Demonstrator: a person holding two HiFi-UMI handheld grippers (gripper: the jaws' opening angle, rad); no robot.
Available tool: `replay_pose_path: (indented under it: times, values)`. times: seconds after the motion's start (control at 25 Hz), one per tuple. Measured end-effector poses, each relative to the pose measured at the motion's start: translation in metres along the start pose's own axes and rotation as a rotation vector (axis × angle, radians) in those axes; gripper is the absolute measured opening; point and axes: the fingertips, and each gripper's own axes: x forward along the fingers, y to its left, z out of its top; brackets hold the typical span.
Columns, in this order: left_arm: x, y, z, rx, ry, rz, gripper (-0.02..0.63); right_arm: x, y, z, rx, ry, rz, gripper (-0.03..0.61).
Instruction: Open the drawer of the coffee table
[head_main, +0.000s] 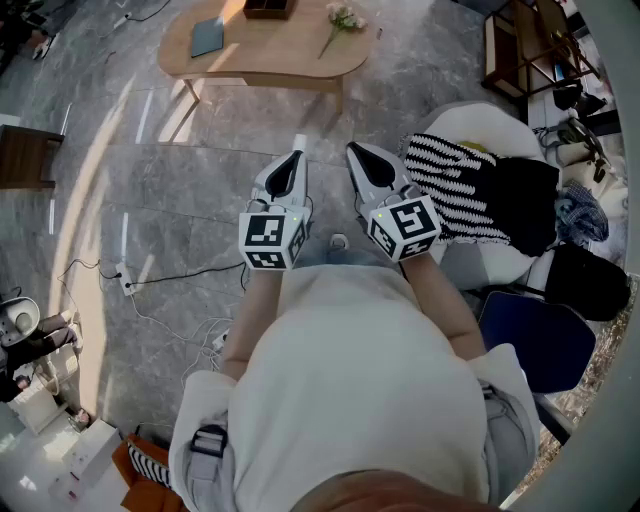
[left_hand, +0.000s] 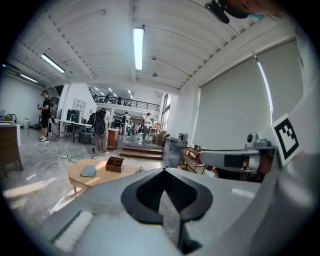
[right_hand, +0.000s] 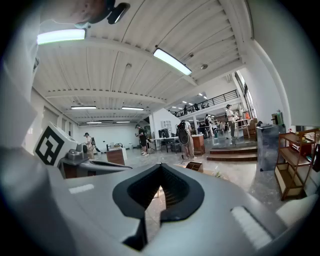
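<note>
The oval wooden coffee table (head_main: 290, 55) stands a good way ahead of me on the grey floor, with a blue notebook (head_main: 208, 36), a brown box (head_main: 270, 9) and a flower sprig (head_main: 342, 20) on it. Its drawer does not show from here. My left gripper (head_main: 296, 152) and right gripper (head_main: 357, 153) are held side by side in front of my body, both shut with nothing between the jaws, well short of the table. In the left gripper view the table (left_hand: 90, 175) lies low on the left beyond the shut jaws.
A white seat with a black-and-white striped cloth (head_main: 462, 190) stands close on my right, beside a dark blue chair (head_main: 540, 340). Cables and a power strip (head_main: 126, 280) trail on the floor at left. A dark shelf unit (head_main: 520, 50) is at the far right. People stand in the hall beyond.
</note>
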Motion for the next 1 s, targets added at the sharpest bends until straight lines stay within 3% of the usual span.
replay_pose_path:
  times: [0.24, 1.0]
  values:
    - [-0.02, -0.02, -0.003, -0.003, 0.006, -0.01, -0.002, -0.018, 0.013, -0.001, 0.006, -0.001, 0.017, -0.003]
    - [-0.009, 0.011, -0.006, -0.024, -0.005, 0.062, -0.002, 0.006, 0.016, -0.01, -0.002, 0.036, 0.091, -0.002]
